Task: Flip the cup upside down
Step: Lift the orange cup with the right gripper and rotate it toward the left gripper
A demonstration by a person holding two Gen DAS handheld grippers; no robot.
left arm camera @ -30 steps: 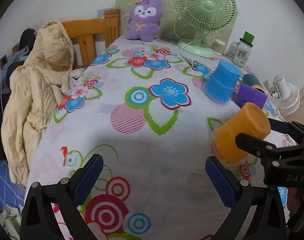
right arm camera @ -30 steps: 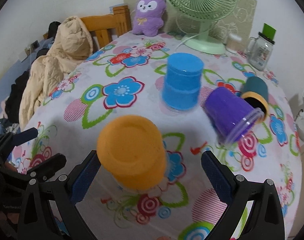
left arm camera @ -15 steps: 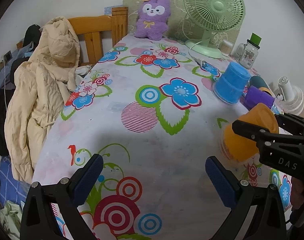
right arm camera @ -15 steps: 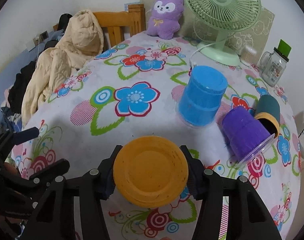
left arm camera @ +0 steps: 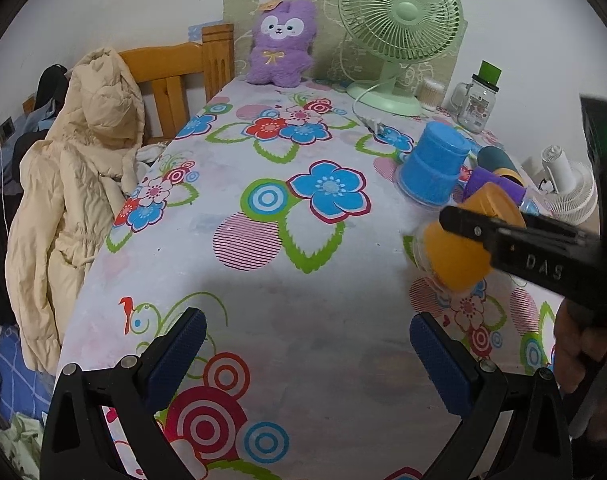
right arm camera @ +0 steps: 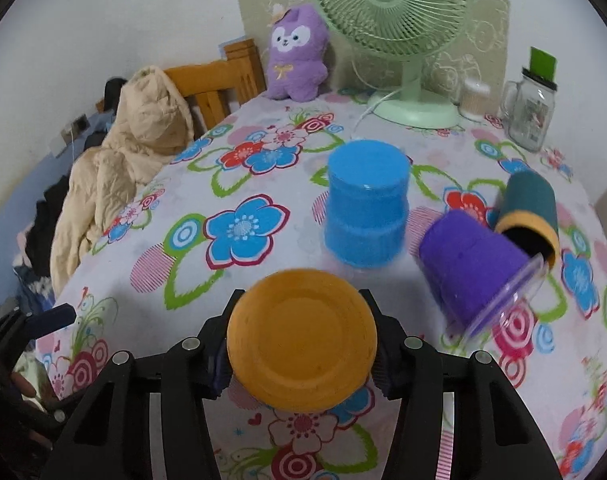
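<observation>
Orange cup (right arm camera: pixel 301 338) is seen gripped between the two fingers of the right tool (right arm camera: pixel 299 342), base turned toward the camera. From the left wrist view the same cup (left arm camera: pixel 461 248) appears tilted, its rim end blurred just above the flowered cloth of the bench (left arm camera: pixel 263 280); whether it touches the cloth cannot be told. Left tool (left arm camera: pixel 307 346) is held wide open over bare cloth, nothing between its fingers.

Step judged in hand: cup grasped, and either being lifted or turned. Which way up it is meant to finish cannot be read from here. The next move would call for a wrist roll with enough clearance over the cloth, then a flat set-down on the rim.

Other containers, placed relative to the orange cup:
- blue cup (right arm camera: pixel 365 208) just behind, standing mouth down.
- purple cup (right arm camera: pixel 471 264) to the right, lying on its side, clear rim toward the bench edge; inside not visible.
- dark teal cup (right arm camera: pixel 531 208) beyond the purple one, also on its side, dark inside, contents not made out.
- glass jar (right arm camera: pixel 529 114) far behind, near the fan (right arm camera: pixel 395 12); contents unclear.
</observation>
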